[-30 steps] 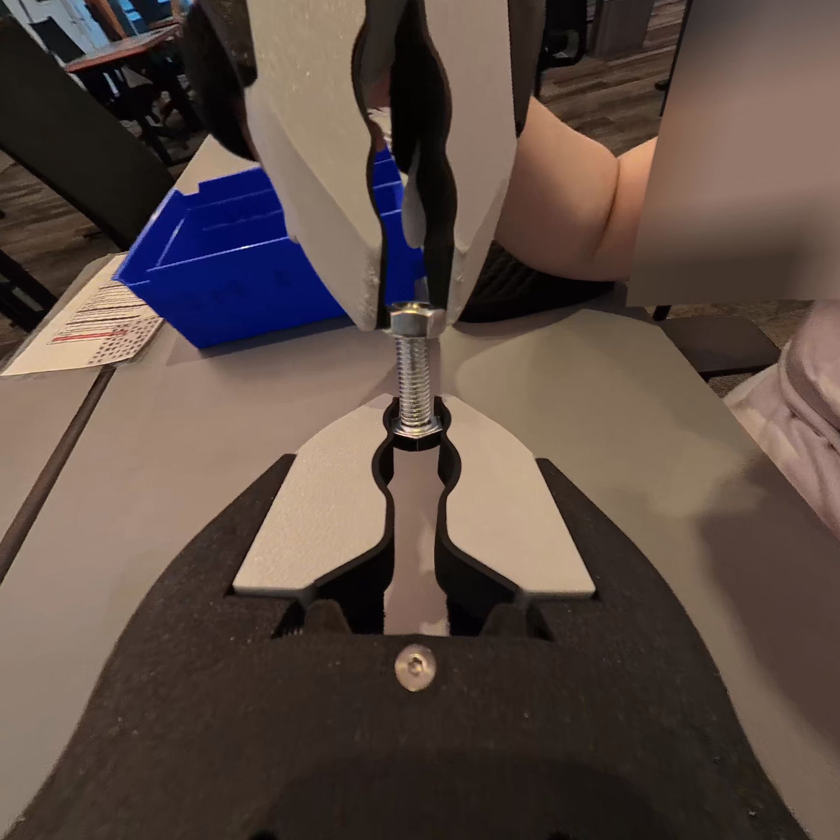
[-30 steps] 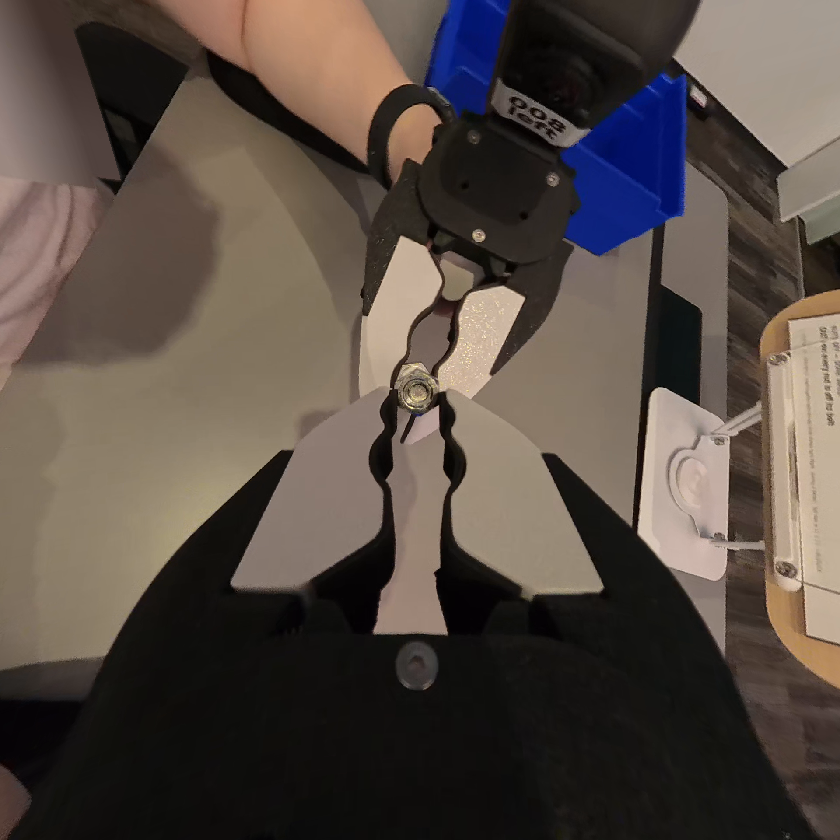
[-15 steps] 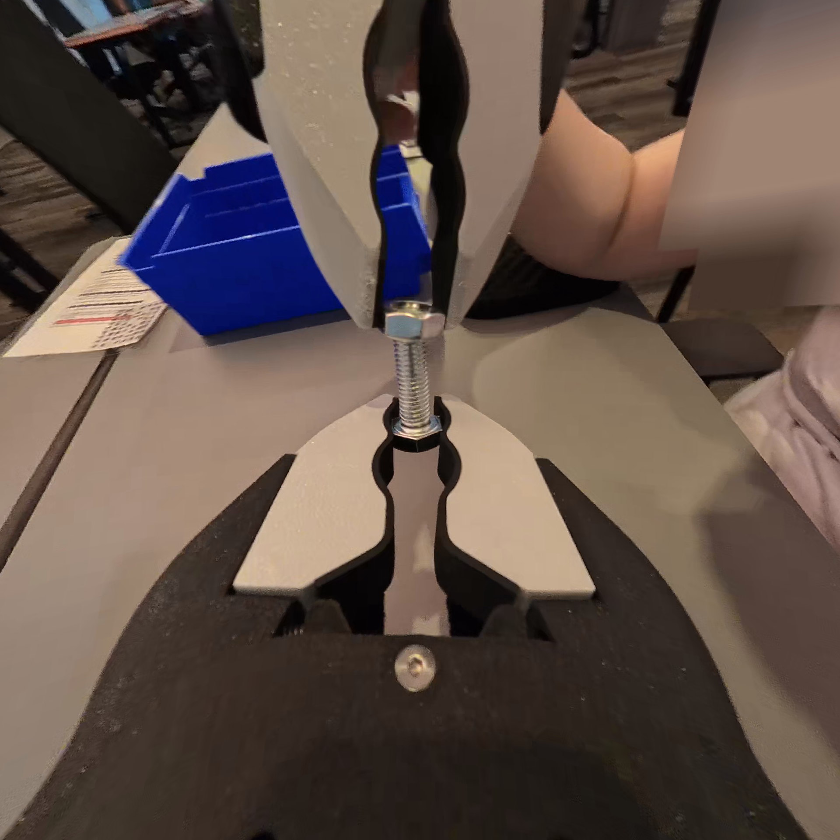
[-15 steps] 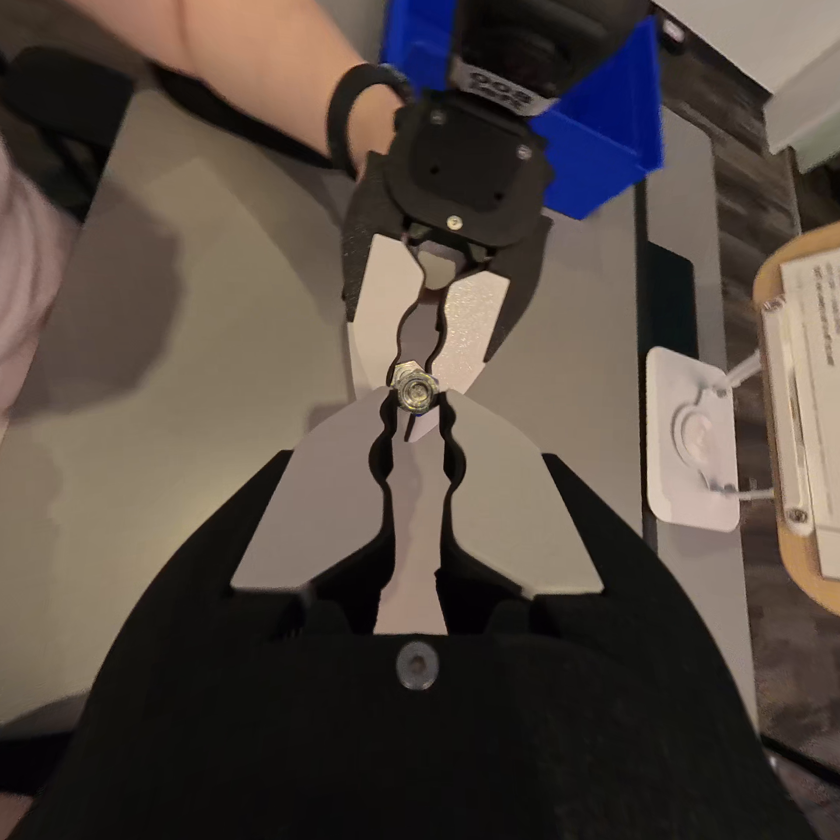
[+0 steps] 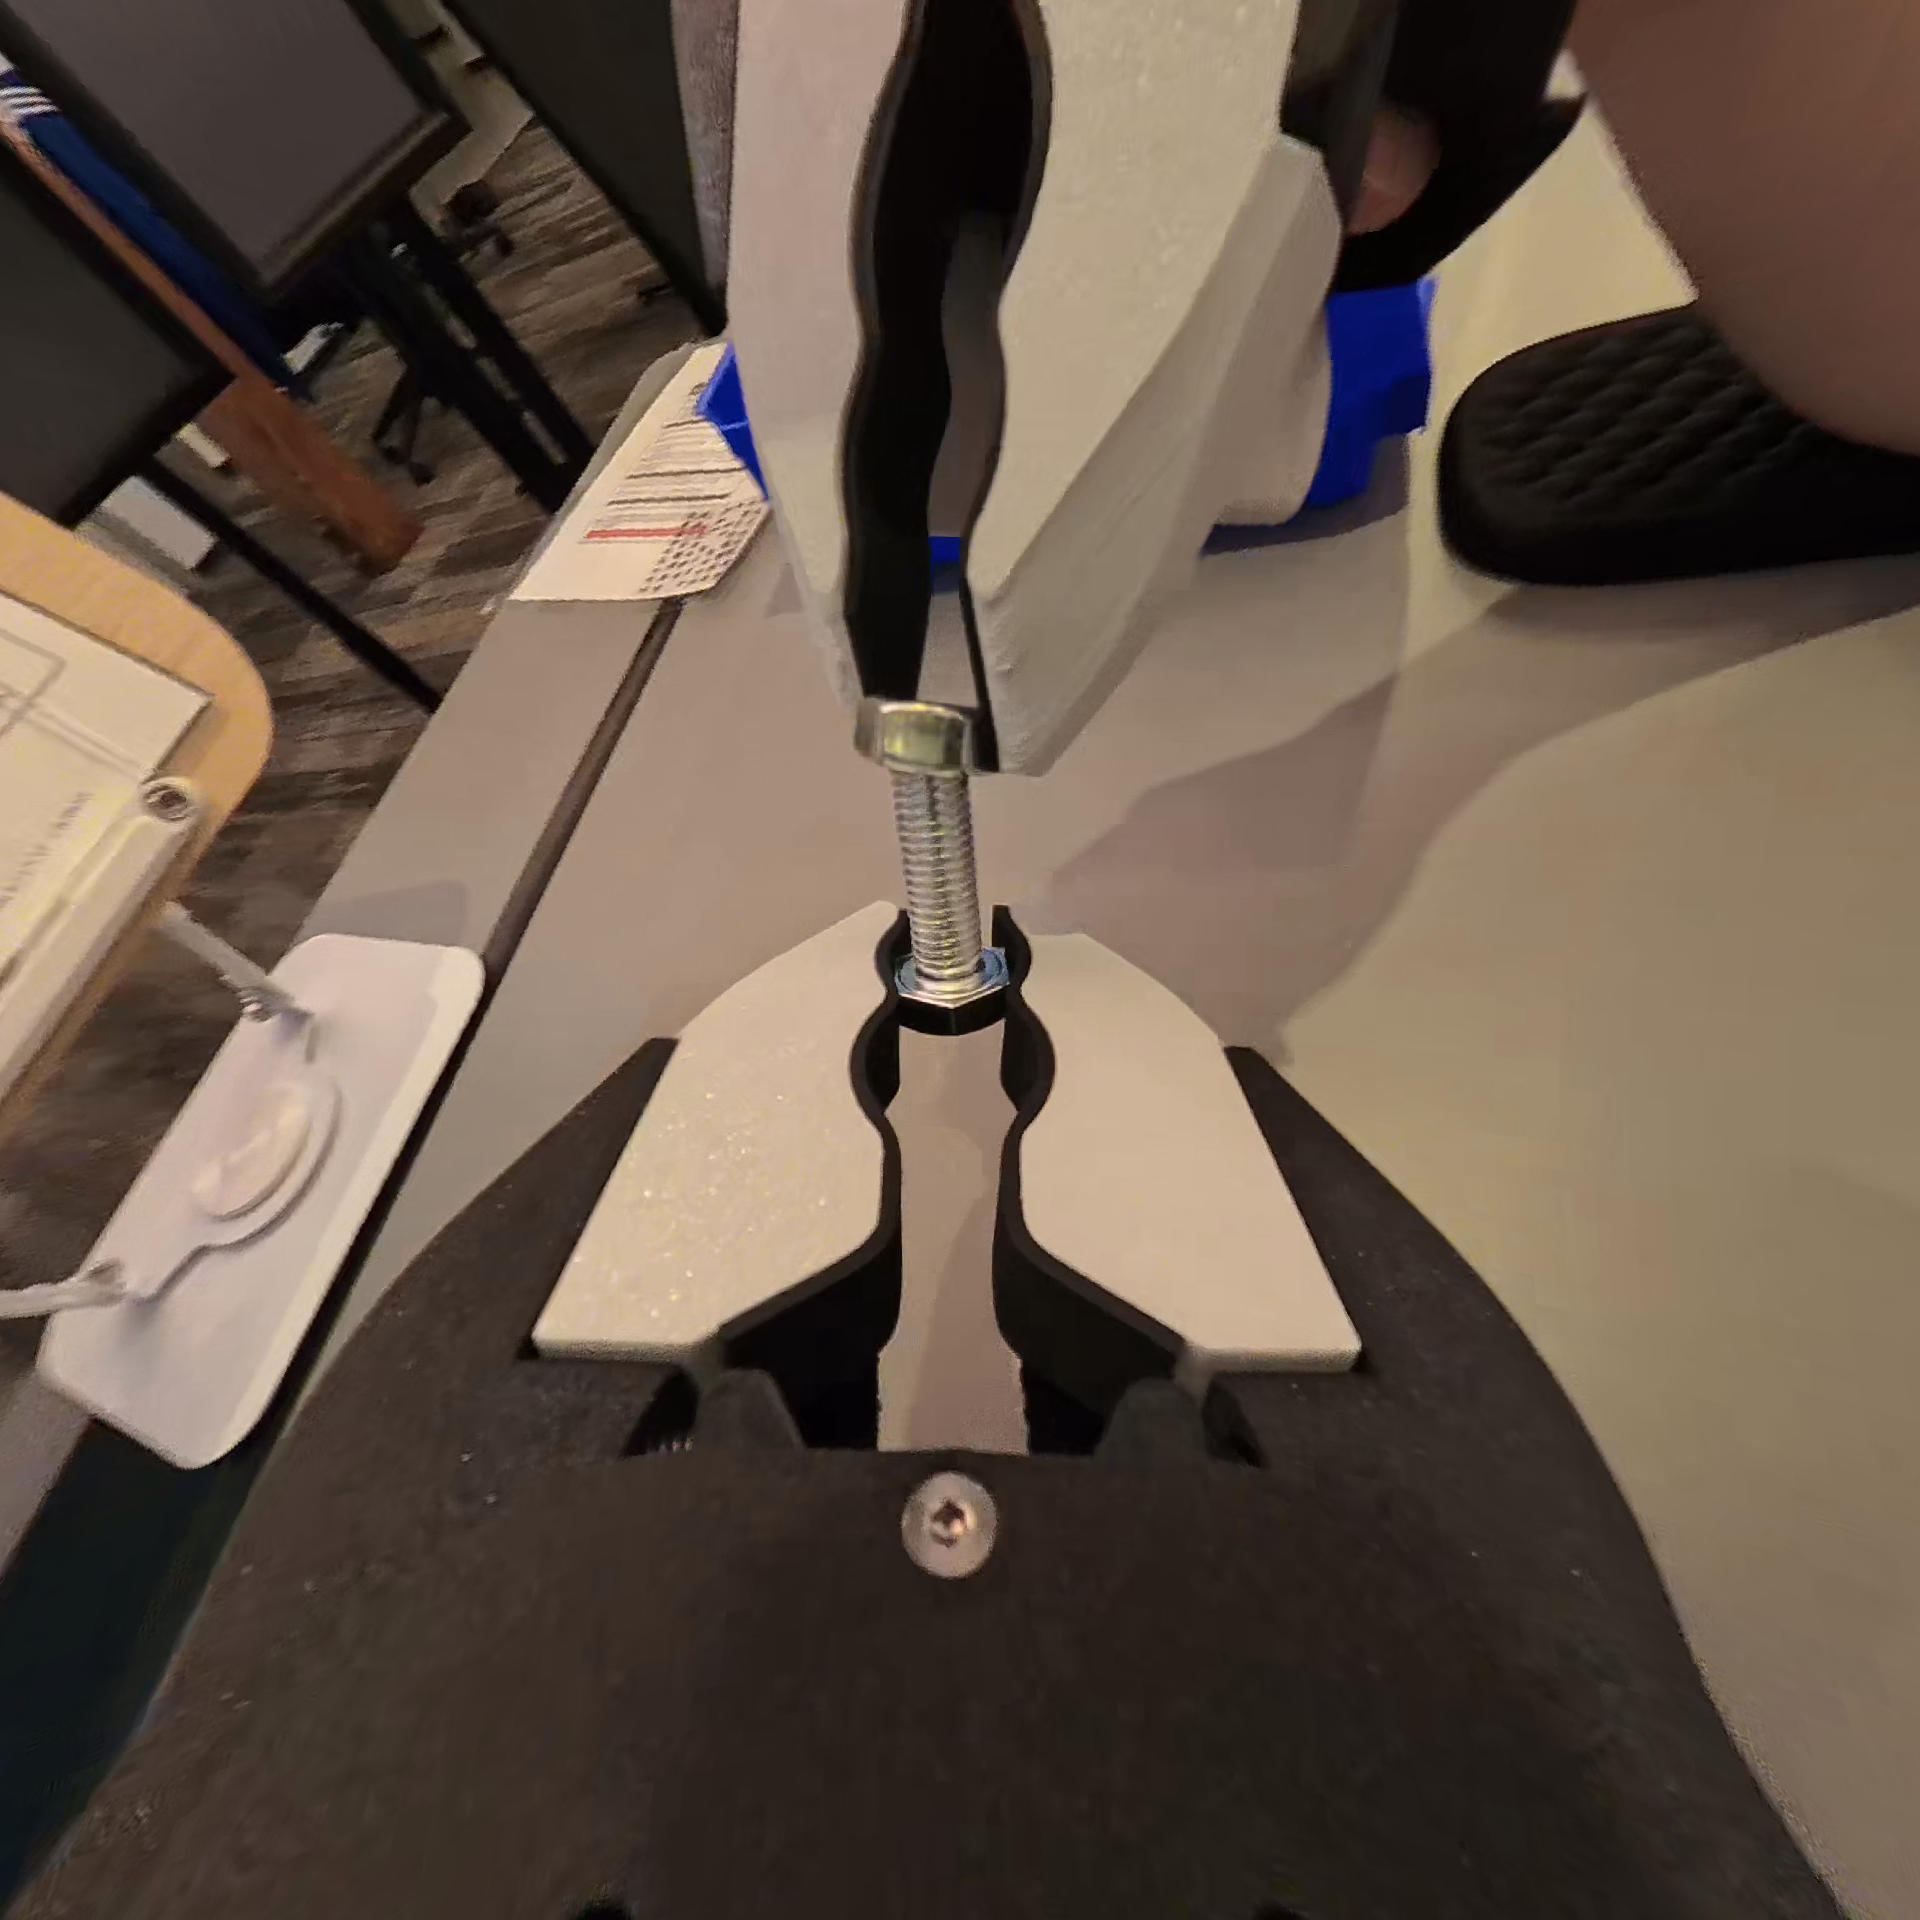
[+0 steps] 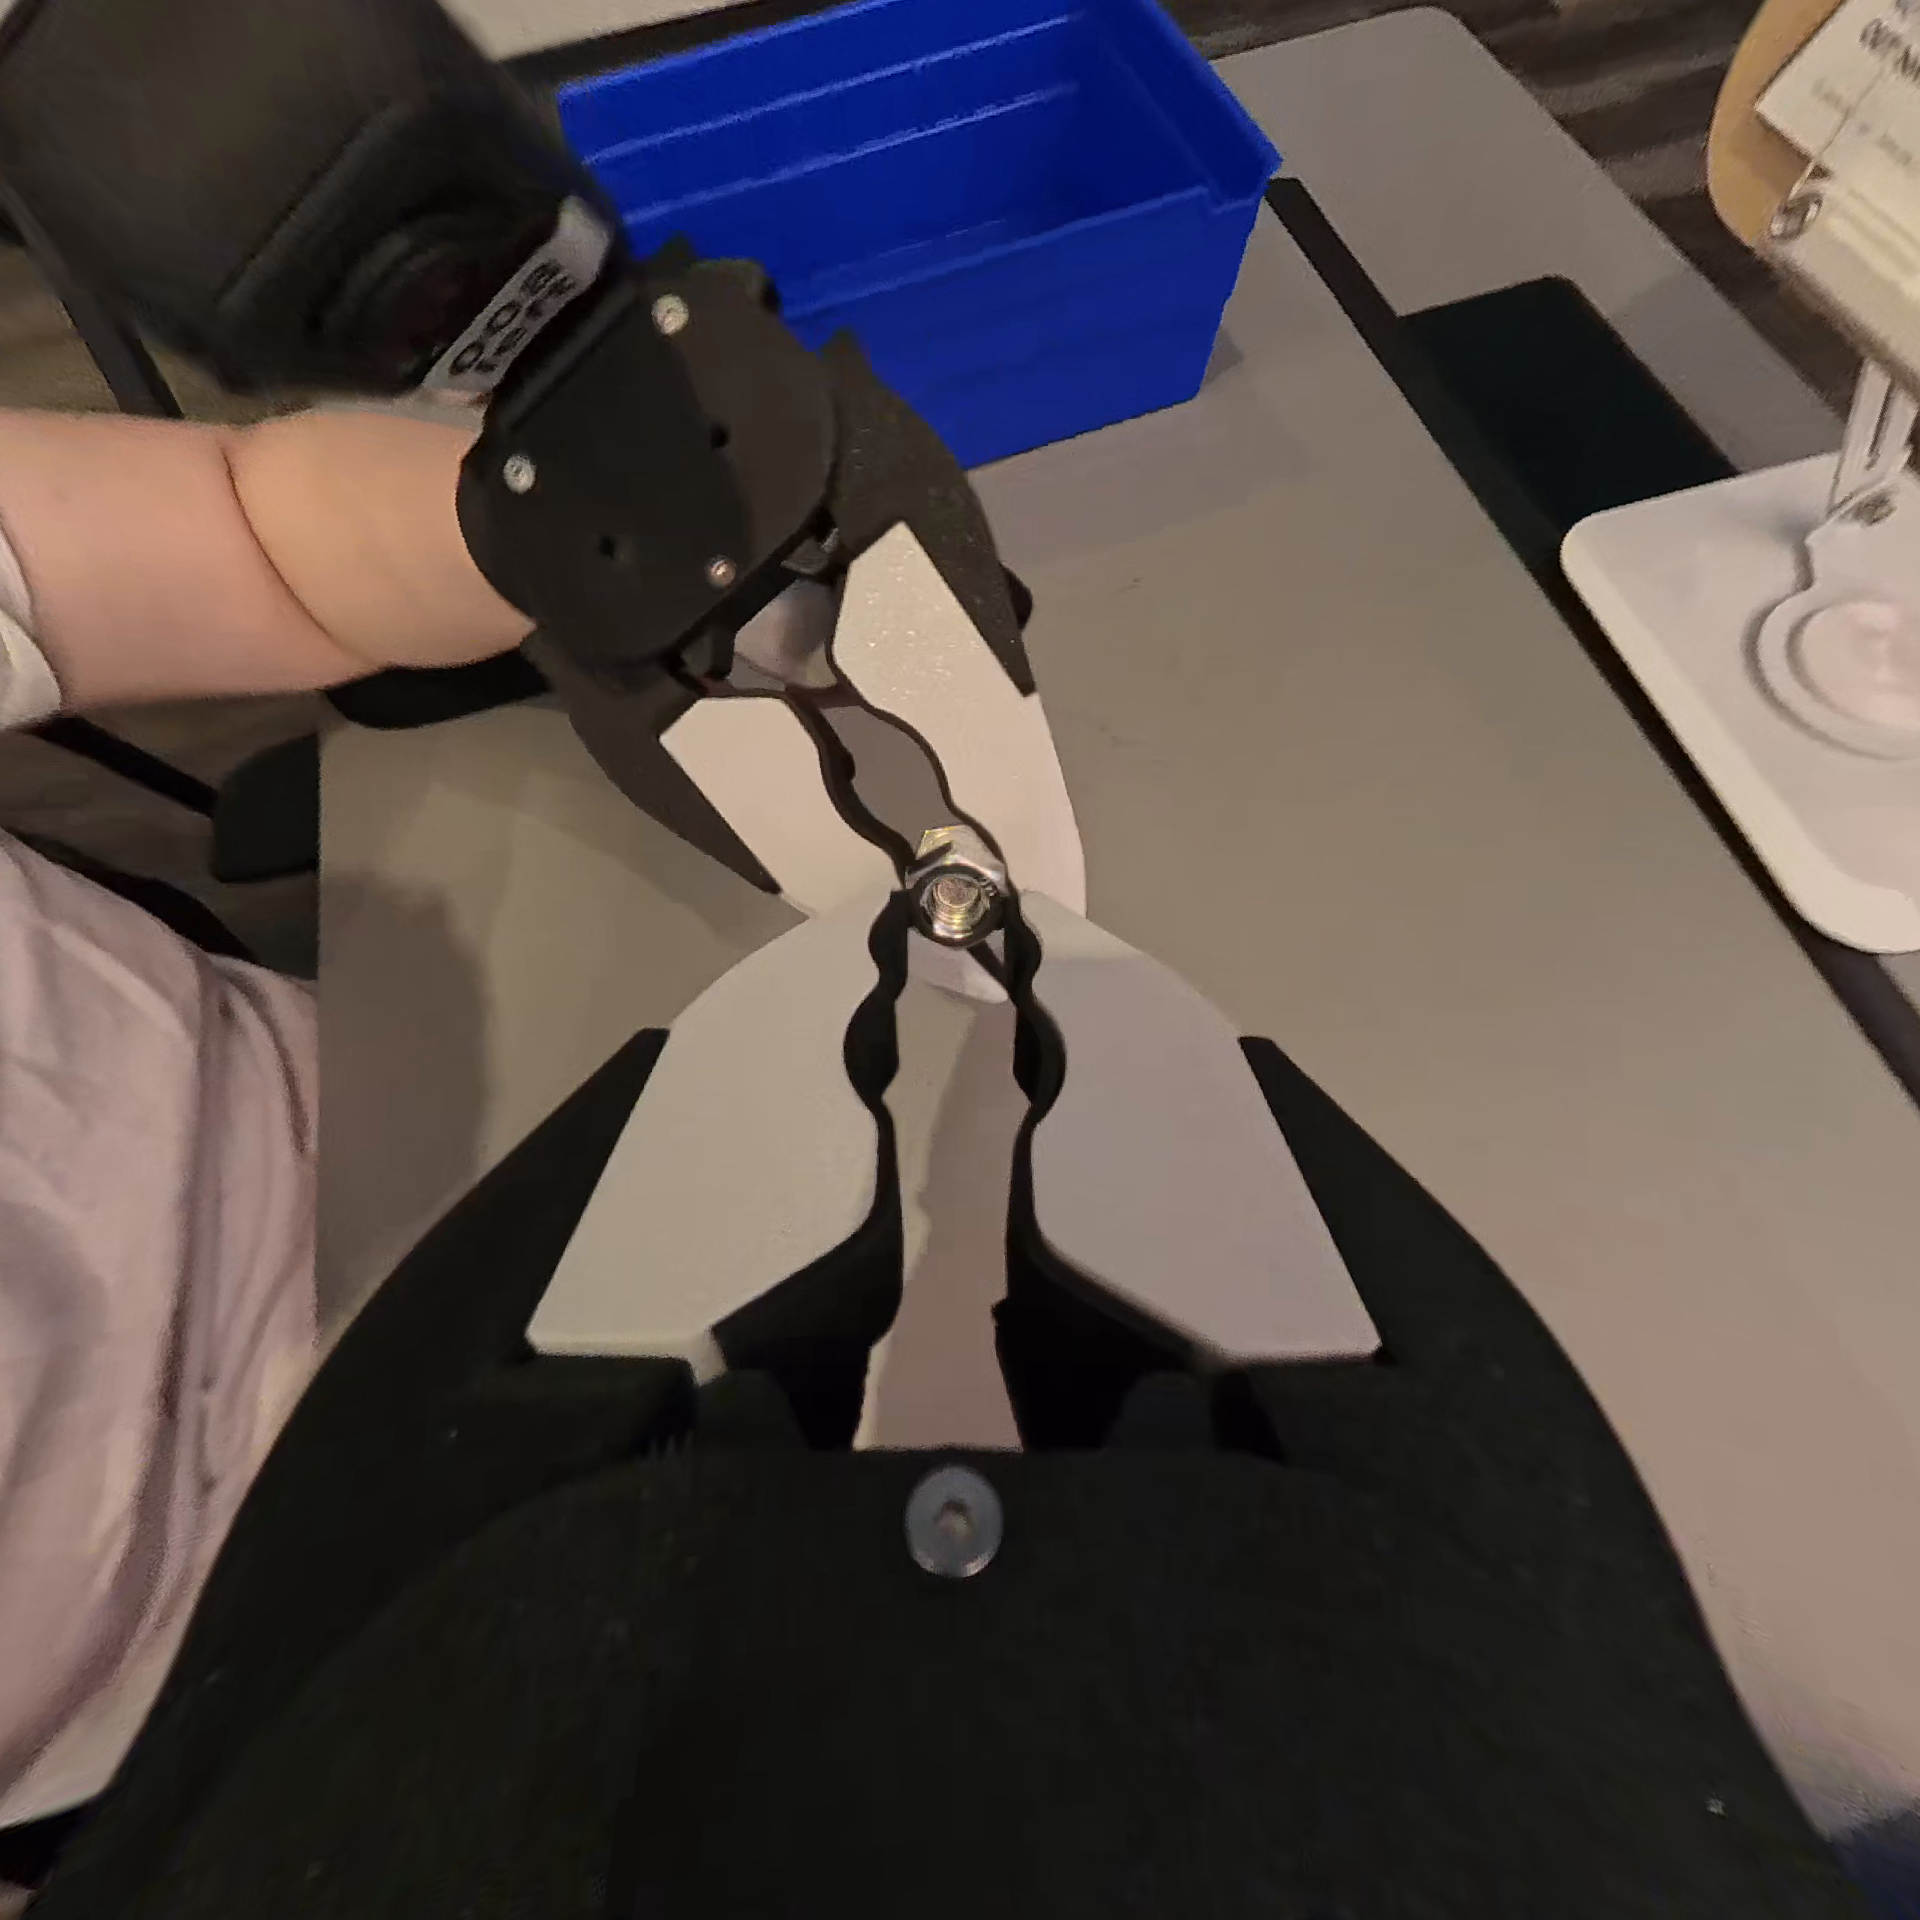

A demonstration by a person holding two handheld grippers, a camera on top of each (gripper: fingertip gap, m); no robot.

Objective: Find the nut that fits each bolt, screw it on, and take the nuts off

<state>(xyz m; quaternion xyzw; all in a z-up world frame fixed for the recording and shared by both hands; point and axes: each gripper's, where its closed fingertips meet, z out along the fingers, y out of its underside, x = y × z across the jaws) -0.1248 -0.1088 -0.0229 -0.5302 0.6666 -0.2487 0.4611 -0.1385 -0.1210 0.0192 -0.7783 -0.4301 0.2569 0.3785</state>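
A silver bolt (image 5: 935, 852) stands upright between my two grippers, above the grey table (image 5: 1507, 987). My left gripper (image 5: 948, 961) is shut on a hex nut (image 5: 948, 989) threaded on the bolt's lower end. My right gripper (image 5: 920, 717) comes down from above and is shut on the bolt's hex head (image 5: 920, 732). In the right wrist view my right gripper (image 6: 951, 920) holds the bolt head (image 6: 951, 899) end-on. There my left gripper (image 6: 935, 847) reaches in from the upper left.
A blue bin (image 6: 935, 208) sits at the far side of the table, partly hidden in the left wrist view (image 5: 1371, 416). A white stand base (image 5: 260, 1174) lies at the table edge (image 6: 1745, 727). A printed sheet (image 5: 665, 520) and a black padded rest (image 5: 1662, 447) are nearby. A person's forearm (image 6: 208, 561) holds the left gripper. Left tips to right tips: about 5 centimetres. The white stand base (image 5: 260, 1174) is about 40 centimetres from both grippers' fingertips. It is also in sight in the right wrist view (image 6: 1831, 656).
Both views have swung round: the left gripper now enters the right wrist view from the upper left instead of straight ahead. The white stand has come into the left view. Both grips are unchanged.
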